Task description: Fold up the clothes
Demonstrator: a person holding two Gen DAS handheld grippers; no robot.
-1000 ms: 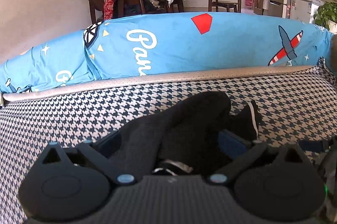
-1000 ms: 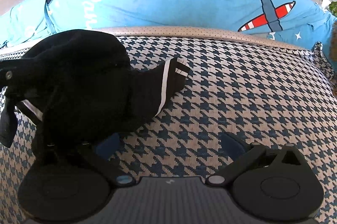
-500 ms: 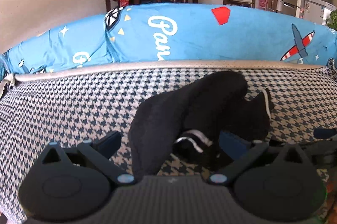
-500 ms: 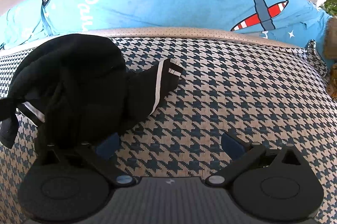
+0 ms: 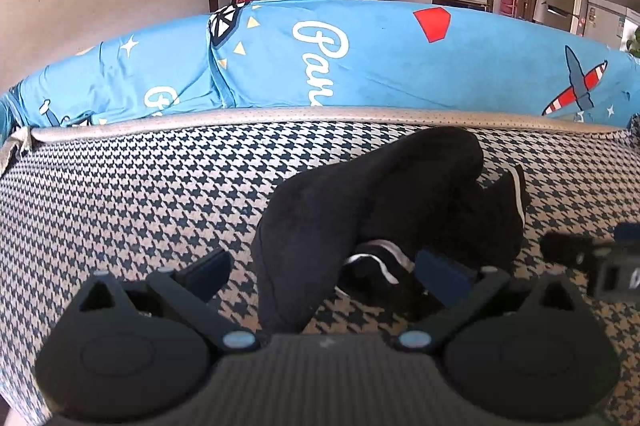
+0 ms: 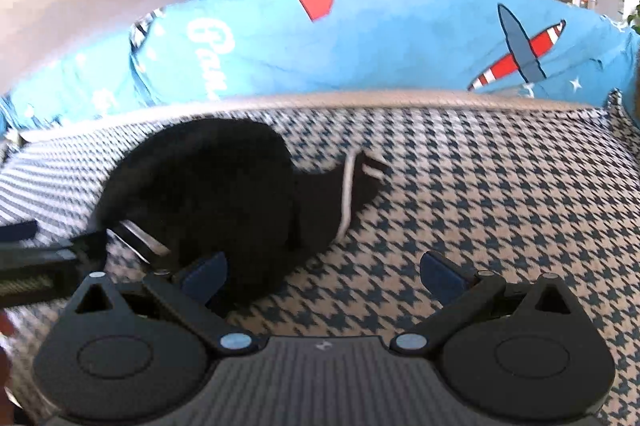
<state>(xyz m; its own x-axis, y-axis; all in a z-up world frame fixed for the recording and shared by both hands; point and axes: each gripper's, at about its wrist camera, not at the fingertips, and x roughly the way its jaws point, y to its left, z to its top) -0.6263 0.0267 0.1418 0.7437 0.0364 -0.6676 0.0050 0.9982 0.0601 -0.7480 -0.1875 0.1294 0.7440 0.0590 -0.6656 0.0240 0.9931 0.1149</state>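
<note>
A black garment with white stripes (image 5: 400, 194) lies crumpled in a heap on the houndstooth-covered surface (image 5: 140, 194). My left gripper (image 5: 324, 272) is open just in front of it. One loose lobe of the cloth hangs between its blue pads (image 5: 208, 268) without being pinched. In the right wrist view the same garment (image 6: 216, 186) sits ahead to the left. My right gripper (image 6: 322, 274) is open over bare cover, with its left pad (image 6: 204, 272) at the cloth's near edge. Each gripper shows at the edge of the other's view: right gripper (image 5: 592, 258), left gripper (image 6: 40, 262).
A long blue printed bolster (image 5: 360, 62) runs along the far edge behind a beige piped trim (image 5: 320, 114). Houndstooth cover stretches bare to the left (image 5: 100, 206) and right (image 6: 500, 194) of the heap. Dining chairs, a table and a fridge stand beyond.
The left gripper has drawn back from the garment, which now rests lower in a heap. The right gripper has pulled back too, and its view is blurred by motion.
</note>
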